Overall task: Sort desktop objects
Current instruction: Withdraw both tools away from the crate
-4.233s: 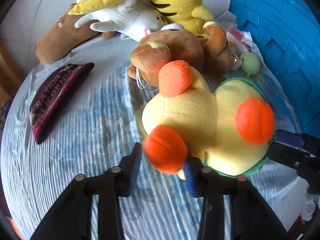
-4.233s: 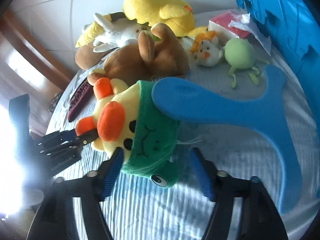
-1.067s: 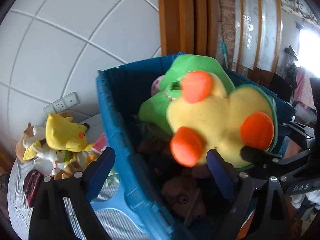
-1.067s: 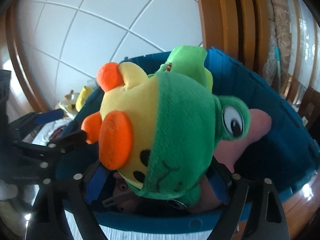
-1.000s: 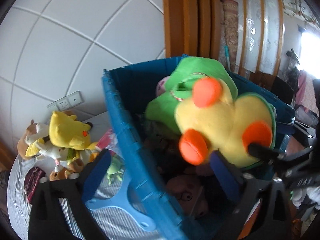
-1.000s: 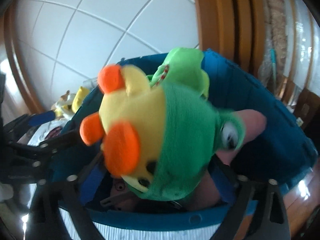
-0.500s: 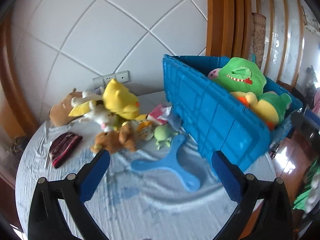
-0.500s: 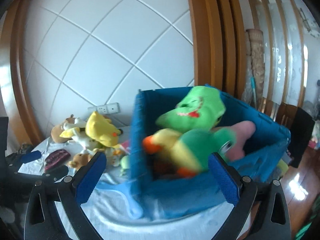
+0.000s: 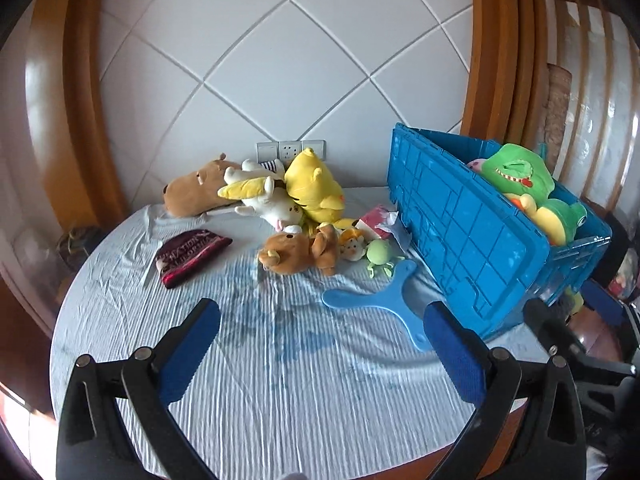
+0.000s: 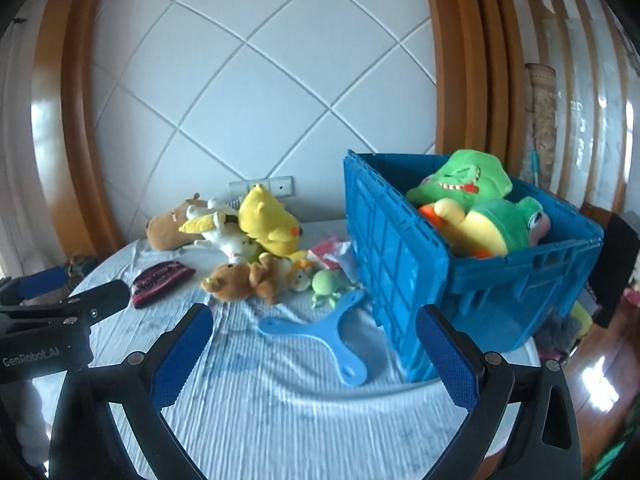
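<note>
The yellow and green frog-hood plush (image 10: 494, 226) (image 9: 558, 218) lies inside the blue crate (image 10: 400, 256) (image 9: 472, 236), next to a green monster plush (image 10: 464, 178). My left gripper (image 9: 320, 344) is open and empty, held above the near part of the table. My right gripper (image 10: 314, 344) is open and empty too, pulled back from the crate. Still on the table: a brown bear plush (image 9: 296, 254), a yellow plush (image 9: 316, 186), a white and yellow plush (image 9: 260, 196), a long brown plush (image 9: 192, 194), a small green toy (image 9: 380, 254) and a blue flat piece (image 9: 384, 304).
A dark red beanie (image 9: 190, 250) lies at the left of the cloth-covered round table (image 9: 280, 392). A pink tissue pack (image 9: 378, 222) sits by the crate's lid. A tiled wall with sockets (image 9: 290, 148) stands behind. The crate overhangs the table's right edge.
The frog-hood plush, held over the crate by both grippers, has been let go and now rests inside it. Both grippers opened and drew back and up from the crate.
</note>
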`<state>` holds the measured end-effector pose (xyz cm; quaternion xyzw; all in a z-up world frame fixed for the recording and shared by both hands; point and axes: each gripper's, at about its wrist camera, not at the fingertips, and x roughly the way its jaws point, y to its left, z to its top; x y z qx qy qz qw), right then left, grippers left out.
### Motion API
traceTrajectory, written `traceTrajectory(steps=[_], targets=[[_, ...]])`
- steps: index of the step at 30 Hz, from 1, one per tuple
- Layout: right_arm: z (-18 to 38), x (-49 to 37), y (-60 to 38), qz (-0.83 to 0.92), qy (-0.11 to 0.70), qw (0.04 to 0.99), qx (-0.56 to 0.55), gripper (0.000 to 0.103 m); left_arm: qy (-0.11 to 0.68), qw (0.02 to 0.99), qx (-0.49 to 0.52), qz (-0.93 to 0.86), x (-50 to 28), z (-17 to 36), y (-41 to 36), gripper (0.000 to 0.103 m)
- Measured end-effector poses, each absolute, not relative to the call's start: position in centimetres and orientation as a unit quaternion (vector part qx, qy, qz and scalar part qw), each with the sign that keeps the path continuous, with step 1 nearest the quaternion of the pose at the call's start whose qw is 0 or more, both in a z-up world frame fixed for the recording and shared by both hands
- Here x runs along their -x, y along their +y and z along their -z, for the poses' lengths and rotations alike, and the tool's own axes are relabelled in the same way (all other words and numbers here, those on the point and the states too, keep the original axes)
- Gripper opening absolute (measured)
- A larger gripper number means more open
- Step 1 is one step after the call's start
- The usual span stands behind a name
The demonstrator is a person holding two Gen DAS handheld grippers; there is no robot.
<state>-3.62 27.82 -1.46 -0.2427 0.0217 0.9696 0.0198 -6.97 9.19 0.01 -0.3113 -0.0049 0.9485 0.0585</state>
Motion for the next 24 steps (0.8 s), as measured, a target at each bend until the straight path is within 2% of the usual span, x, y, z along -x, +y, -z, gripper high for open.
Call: traceTrajectory(steps=[24], targets=[[1.1, 3.0, 29.3, -0.966, 0.023, 0.039, 0.256, 0.103, -0.015, 0.062, 0.316, -0.947, 7.0, 0.5, 9.5, 0.103]])
